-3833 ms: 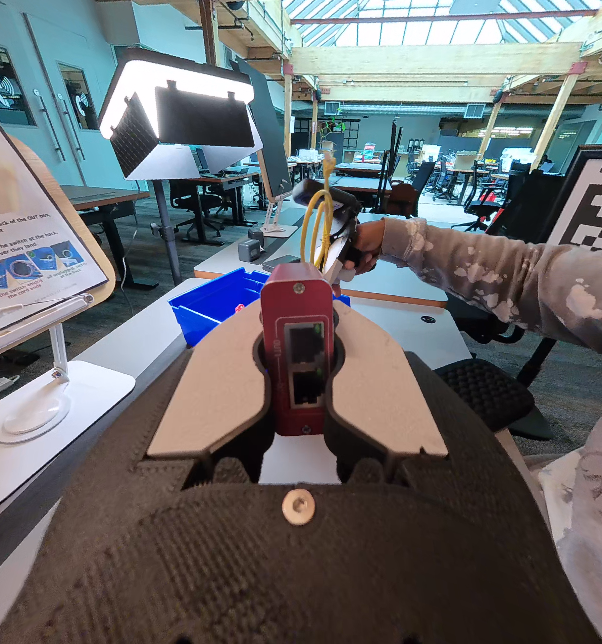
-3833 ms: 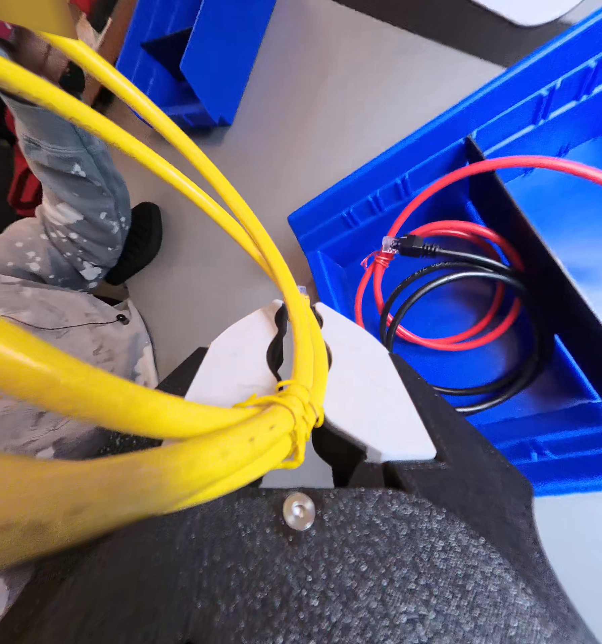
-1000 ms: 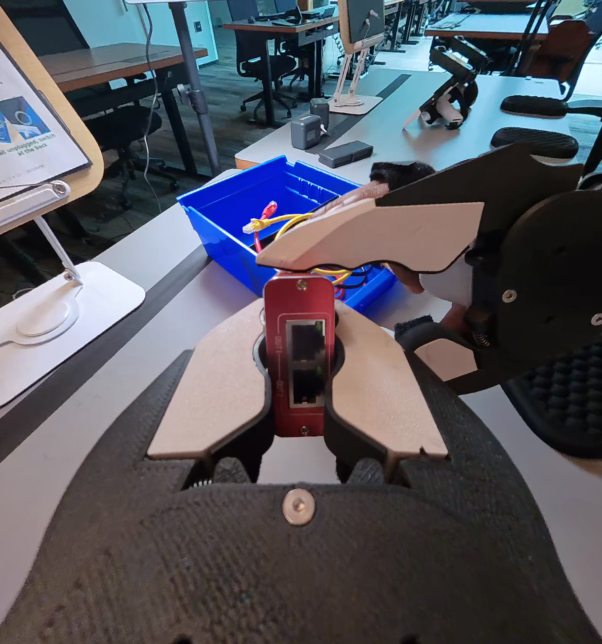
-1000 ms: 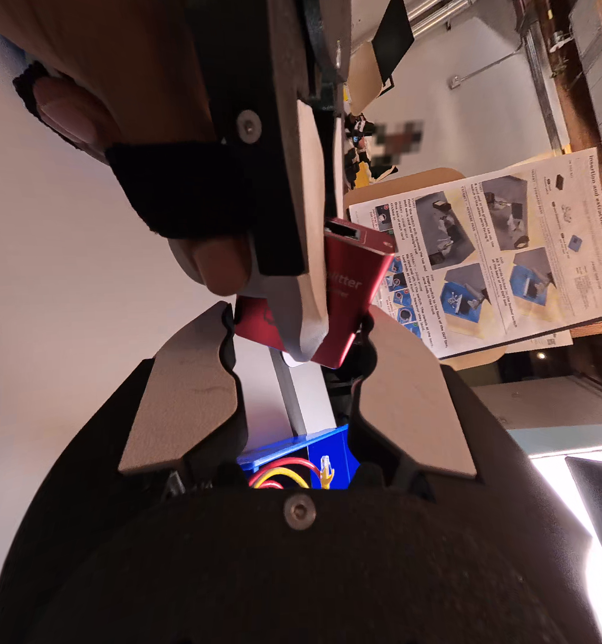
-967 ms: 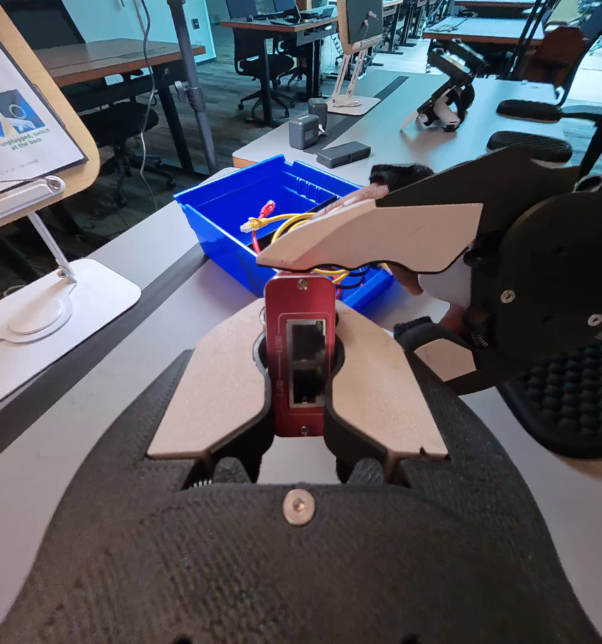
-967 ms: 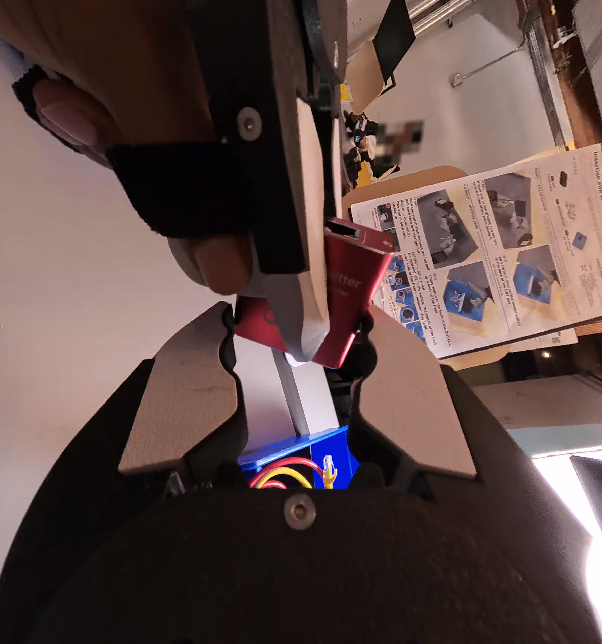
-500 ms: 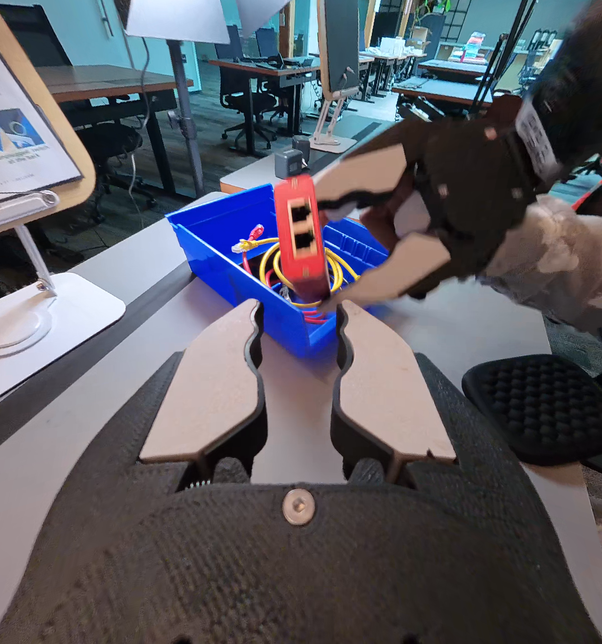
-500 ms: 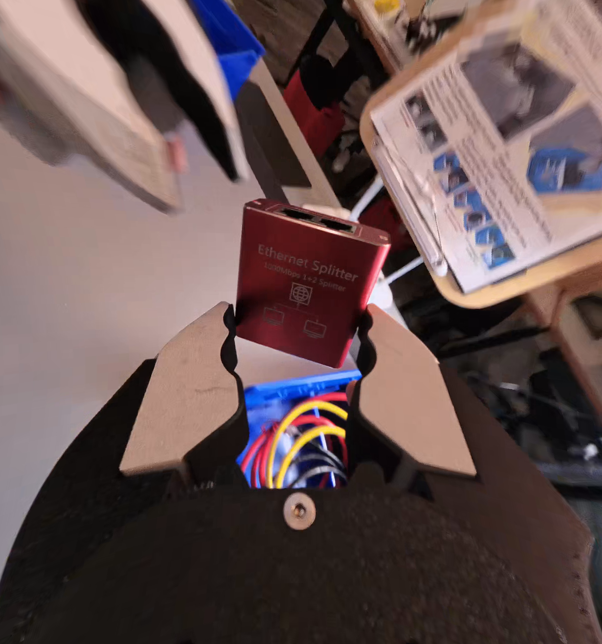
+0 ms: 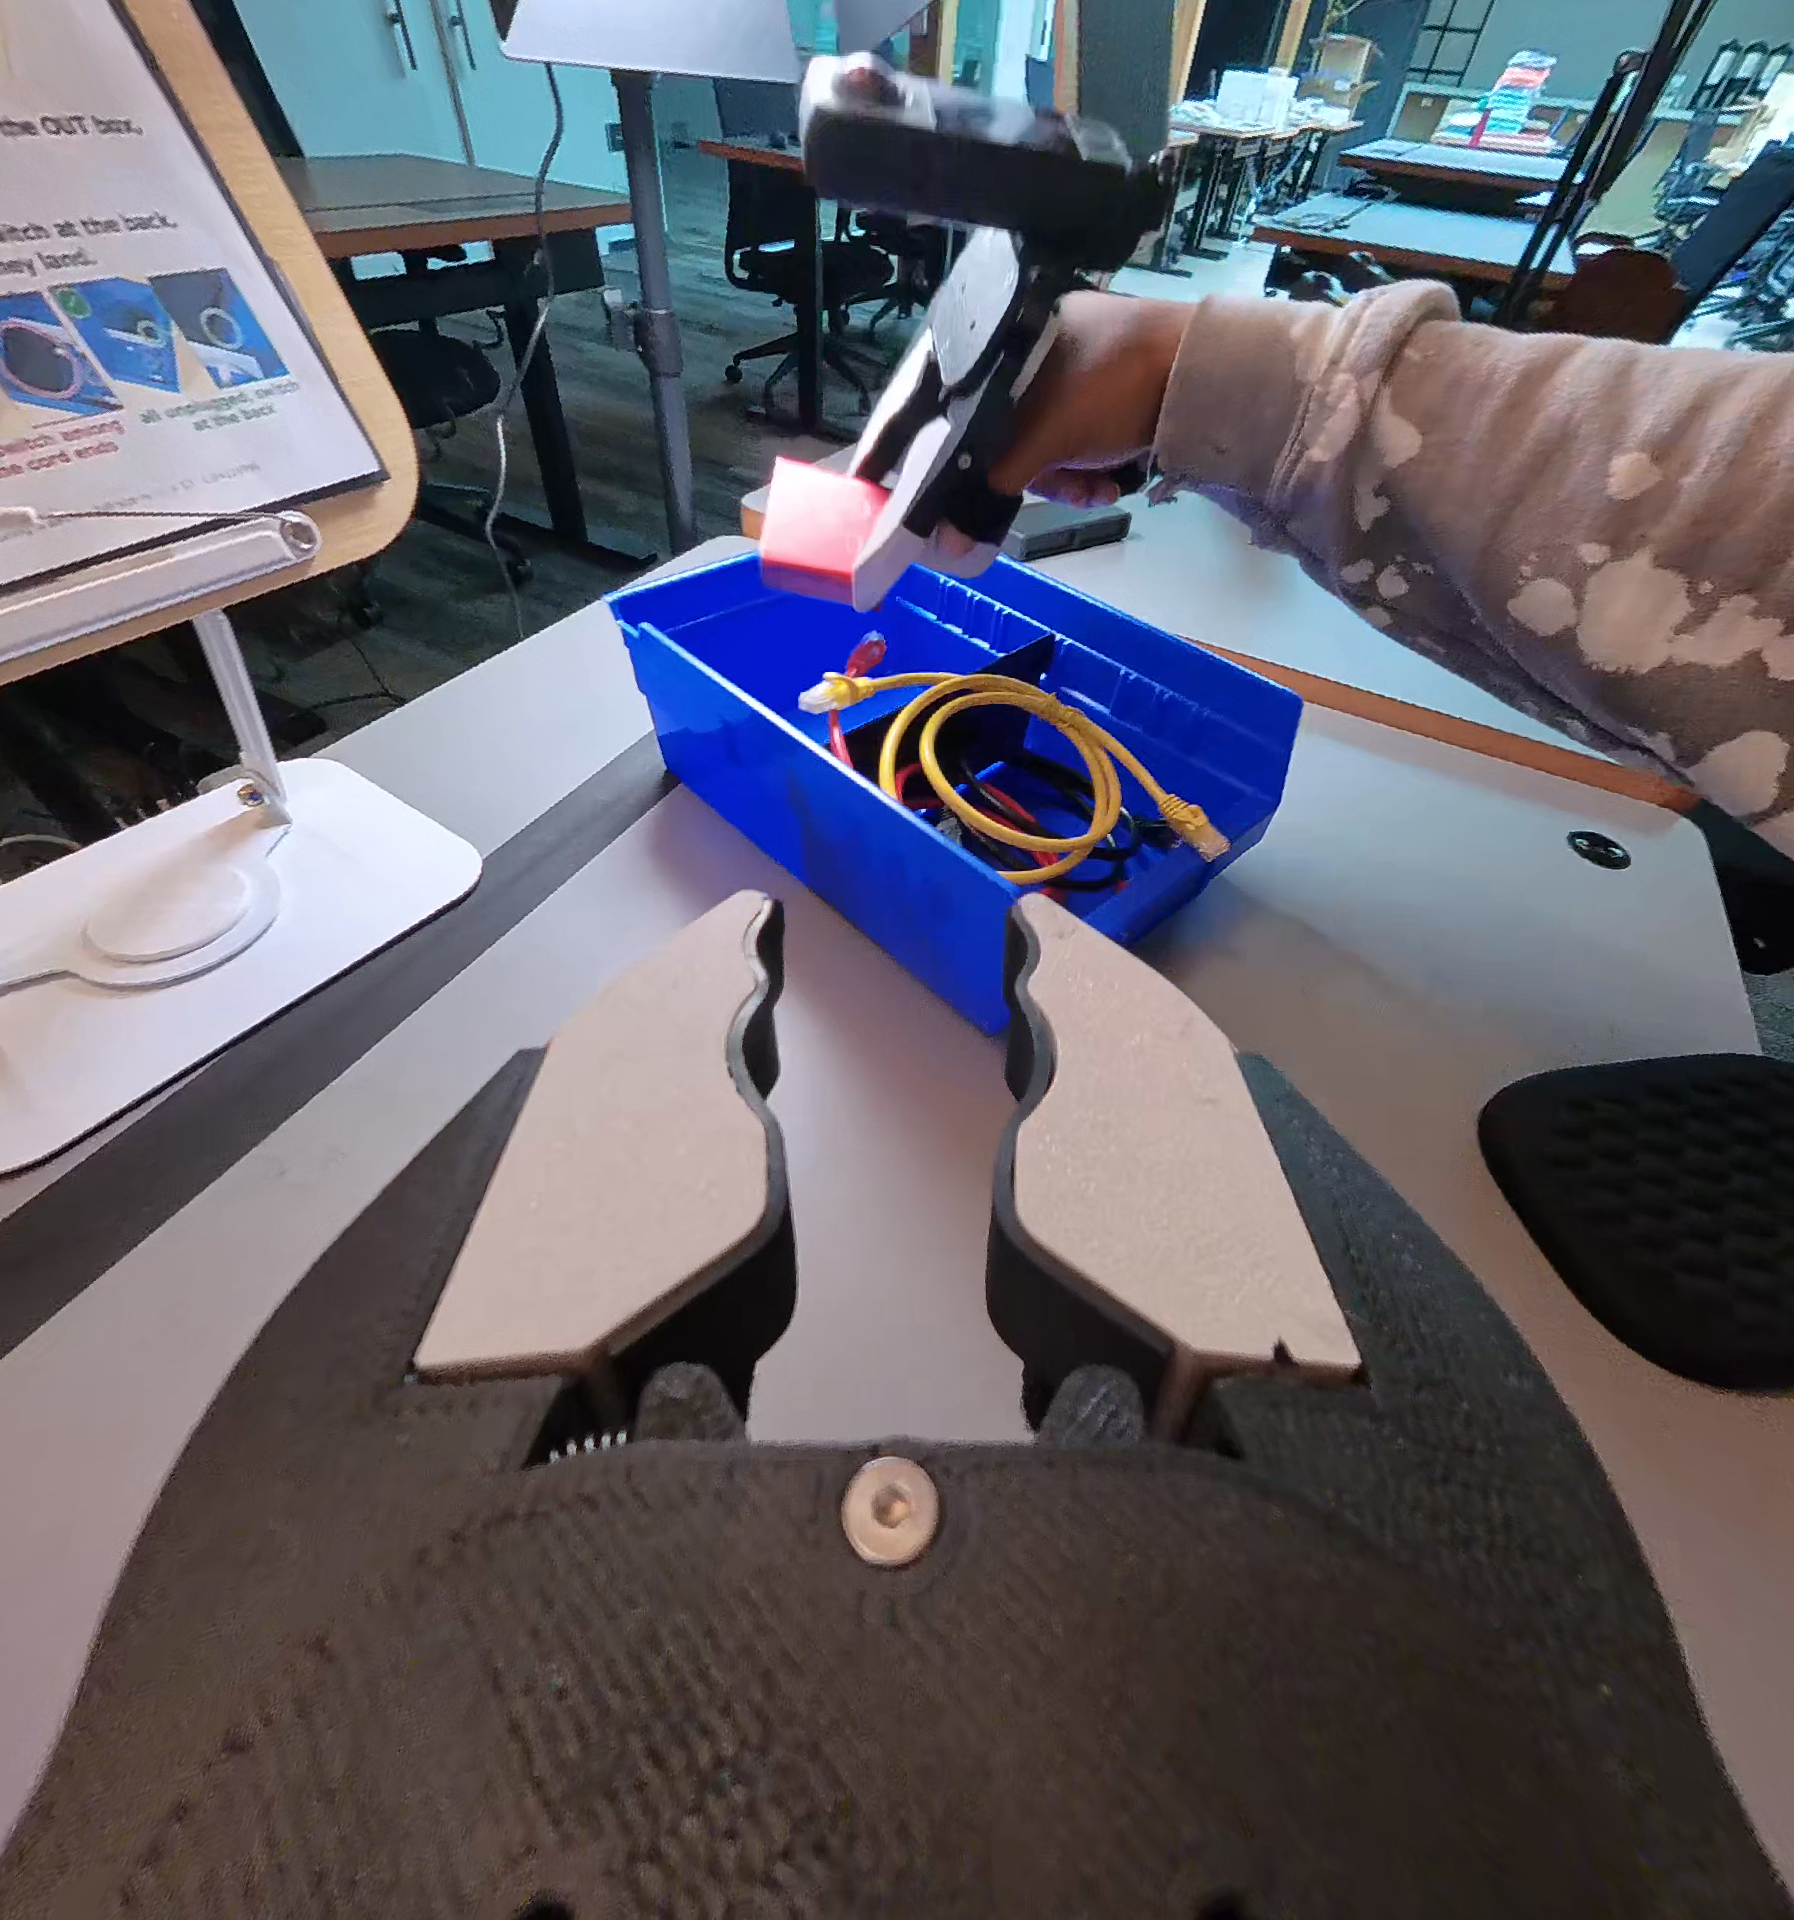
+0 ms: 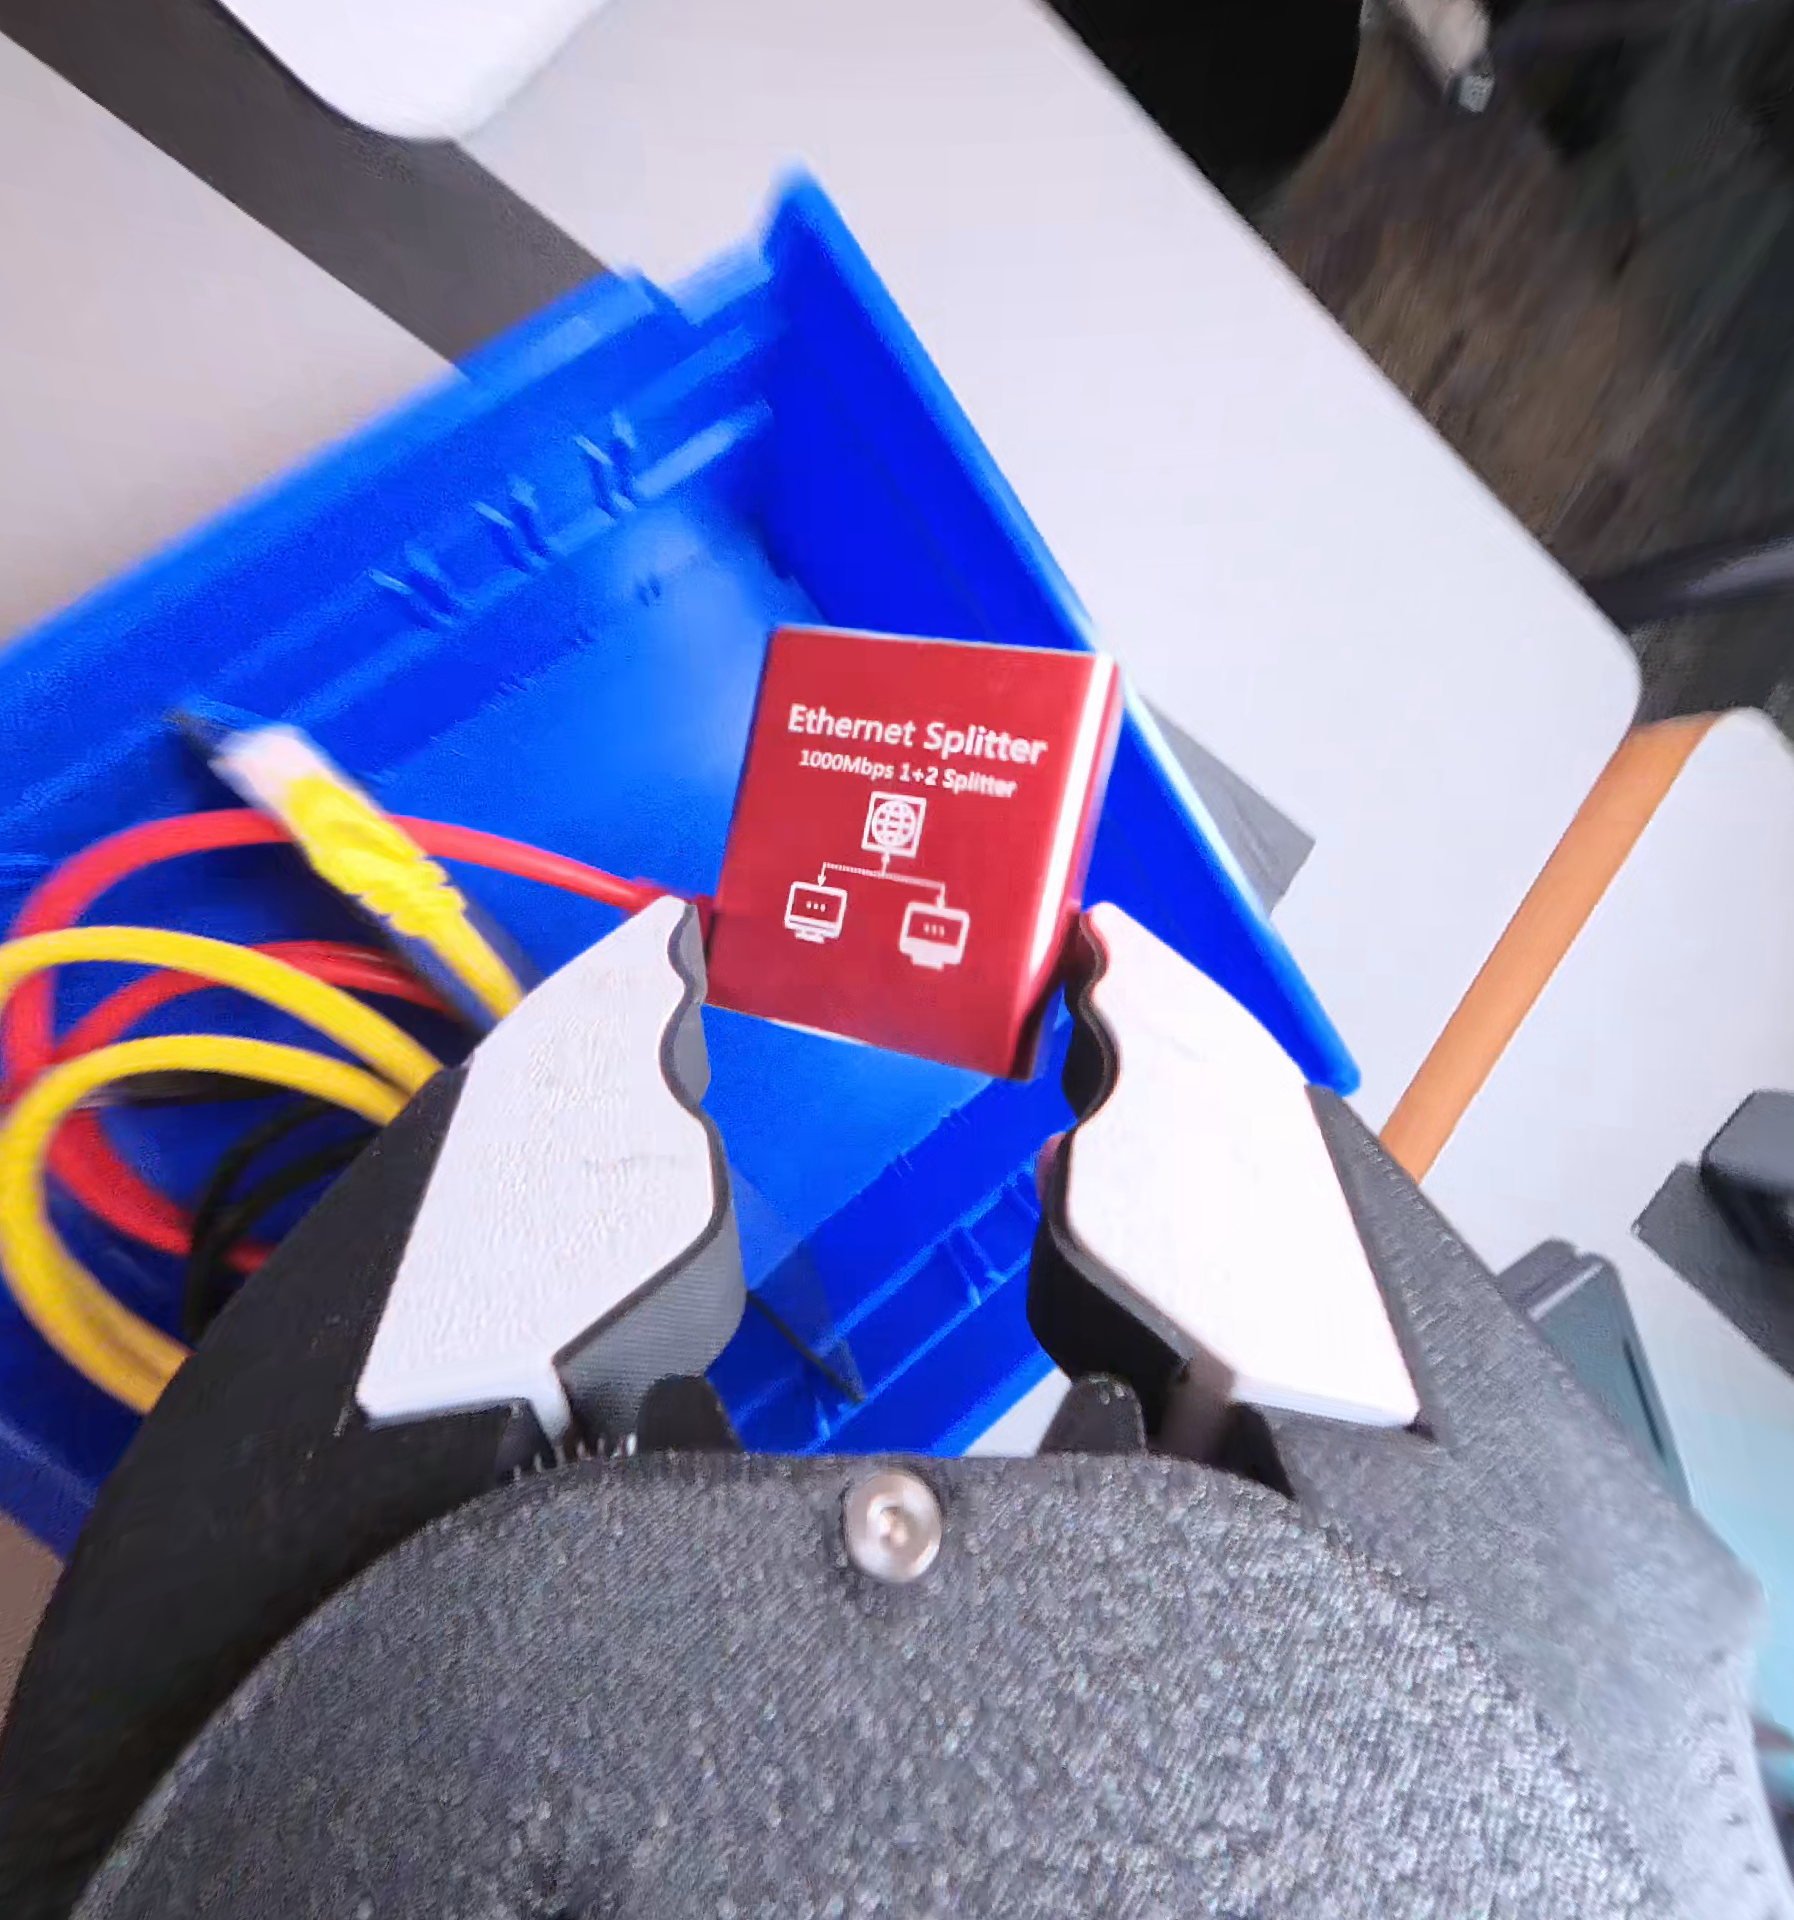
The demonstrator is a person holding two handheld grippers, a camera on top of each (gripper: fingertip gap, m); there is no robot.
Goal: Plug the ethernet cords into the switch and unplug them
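Transferred from the left claw [image 9: 888, 1039], now open and empty, the red switch [image 10: 908, 862] is clamped by the right claw [image 10: 882, 977] above the blue bin [image 9: 851, 862], presumably for deposit; cords [image 9: 1007, 769] lie coiled at 8 o'clock; the desk [image 9: 1392, 935] lies beneath.

A pale grey table [image 9: 1392, 997] carries the things, with a dark strip [image 9: 280, 1039] running across its top. A blue plastic bin [image 9: 831, 821] sits directly on it near the far edge. To the left, the white base plate of a document stand [image 9: 197, 914] rests on the tabletop beyond the strip.
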